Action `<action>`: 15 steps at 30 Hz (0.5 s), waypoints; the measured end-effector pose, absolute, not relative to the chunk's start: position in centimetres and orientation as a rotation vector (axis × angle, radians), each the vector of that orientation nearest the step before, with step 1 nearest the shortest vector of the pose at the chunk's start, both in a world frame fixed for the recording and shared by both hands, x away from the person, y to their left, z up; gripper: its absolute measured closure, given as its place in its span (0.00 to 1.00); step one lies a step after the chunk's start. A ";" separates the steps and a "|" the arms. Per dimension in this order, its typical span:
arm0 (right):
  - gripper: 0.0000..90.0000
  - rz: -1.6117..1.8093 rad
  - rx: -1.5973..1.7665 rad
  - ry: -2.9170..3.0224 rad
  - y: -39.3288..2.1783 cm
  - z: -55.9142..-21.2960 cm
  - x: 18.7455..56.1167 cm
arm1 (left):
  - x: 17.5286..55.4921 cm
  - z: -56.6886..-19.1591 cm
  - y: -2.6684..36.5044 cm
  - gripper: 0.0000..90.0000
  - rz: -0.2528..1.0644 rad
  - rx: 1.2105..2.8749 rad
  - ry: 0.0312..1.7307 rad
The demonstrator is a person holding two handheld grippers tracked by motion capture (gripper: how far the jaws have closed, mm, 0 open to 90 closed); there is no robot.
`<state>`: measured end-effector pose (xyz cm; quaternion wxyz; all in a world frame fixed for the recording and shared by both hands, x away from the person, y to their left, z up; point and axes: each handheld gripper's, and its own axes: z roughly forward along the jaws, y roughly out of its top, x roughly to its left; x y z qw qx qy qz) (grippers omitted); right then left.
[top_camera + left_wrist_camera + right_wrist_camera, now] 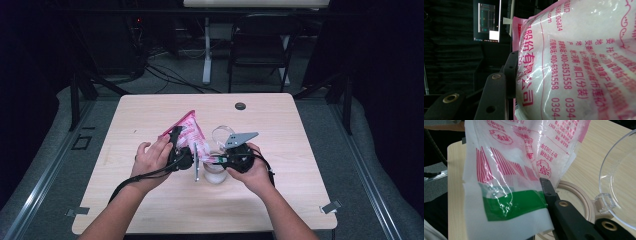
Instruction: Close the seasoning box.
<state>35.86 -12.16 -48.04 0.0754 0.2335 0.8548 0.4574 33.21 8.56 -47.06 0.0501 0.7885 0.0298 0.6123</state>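
Both hand-held grippers, left and right, are clamped on the pink bag of white powder; floppy, slick film, so pinching edges over the jar seems smart.

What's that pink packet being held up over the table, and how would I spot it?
Look at the middle of the wooden table, between the person's two hands. There the bag hangs tilted above a clear jar with an open lid. It is the only soft, see-through packet, printed in pink with a green band and filled with white powder.
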 end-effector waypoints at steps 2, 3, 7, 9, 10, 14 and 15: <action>1.00 1.372 0.701 2.563 -12.2 -48.0 35.9 | 33.2 -47.1 8.6 0.66 1.865 2.402 0.090; 1.00 1.372 0.700 2.563 -12.2 -48.0 35.9 | 33.2 -47.1 8.6 0.66 1.865 2.402 0.090; 1.00 1.370 0.701 2.564 -12.1 -48.1 35.9 | 33.2 -47.1 8.6 0.66 1.865 2.402 0.091; 1.00 1.370 0.702 2.563 -12.1 -48.1 35.9 | 33.2 -47.1 8.6 0.66 1.865 2.401 0.089; 1.00 1.370 0.701 2.563 -12.1 -48.1 35.9 | 33.2 -47.1 8.5 0.66 1.867 2.401 0.087; 1.00 1.371 0.702 2.563 -12.1 -48.1 35.9 | 33.2 -47.1 8.6 0.66 1.867 2.401 0.087; 1.00 1.371 0.701 2.563 -12.1 -48.1 35.9 | 33.2 -47.0 8.6 0.66 1.868 2.401 0.086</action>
